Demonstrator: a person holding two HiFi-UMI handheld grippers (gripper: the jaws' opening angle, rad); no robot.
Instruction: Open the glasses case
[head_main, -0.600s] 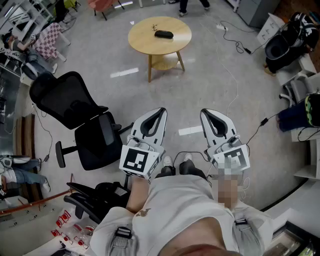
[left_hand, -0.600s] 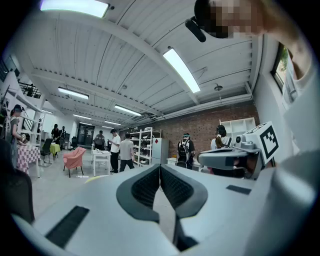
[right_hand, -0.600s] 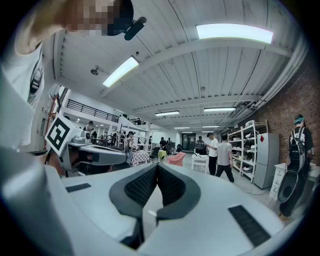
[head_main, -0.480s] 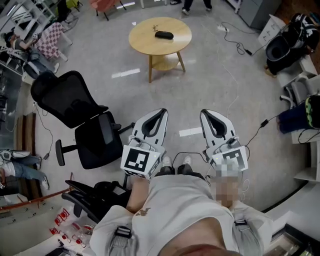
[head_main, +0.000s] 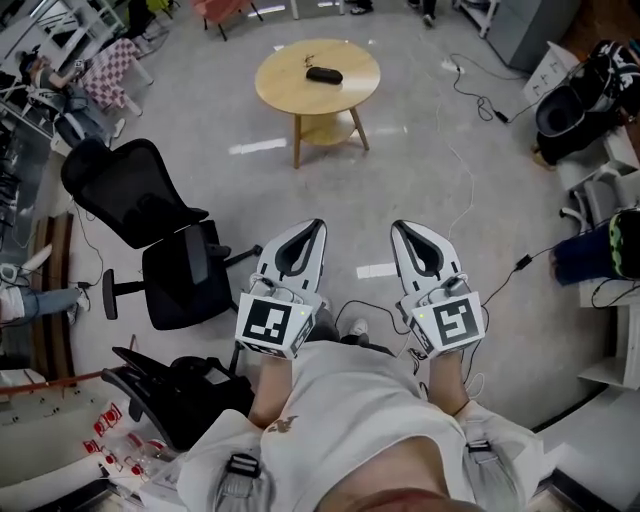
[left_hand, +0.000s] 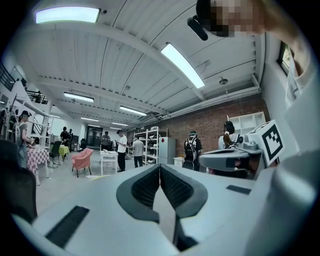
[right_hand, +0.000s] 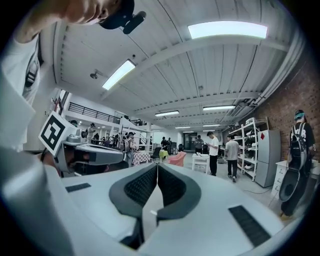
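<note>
Open industrial-style lab or workshop hall, brick wall (left_hand: 212, 124), ribbed ceiling (left_hand: 125, 50) with strip lights (left_hand: 182, 65), metal shelving (left_hand: 153, 144), black office chairs (head_main: 135, 205), cables (head_main: 466, 185) trailing over the grey floor (head_main: 400, 150) (people (right_hand: 214, 150) standing about at the back)

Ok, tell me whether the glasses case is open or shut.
Shut, it seems: the glasses case lies on the round table as one flat dark oblong, no lid raised; it is far and small.

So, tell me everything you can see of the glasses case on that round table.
The glasses case is small, dark and oblong with rounded ends, and looks closed. It lies flat near the middle of the round wooden table, its length running across the head view. Only the tabletop touches it. Its material is too small to tell.
</note>
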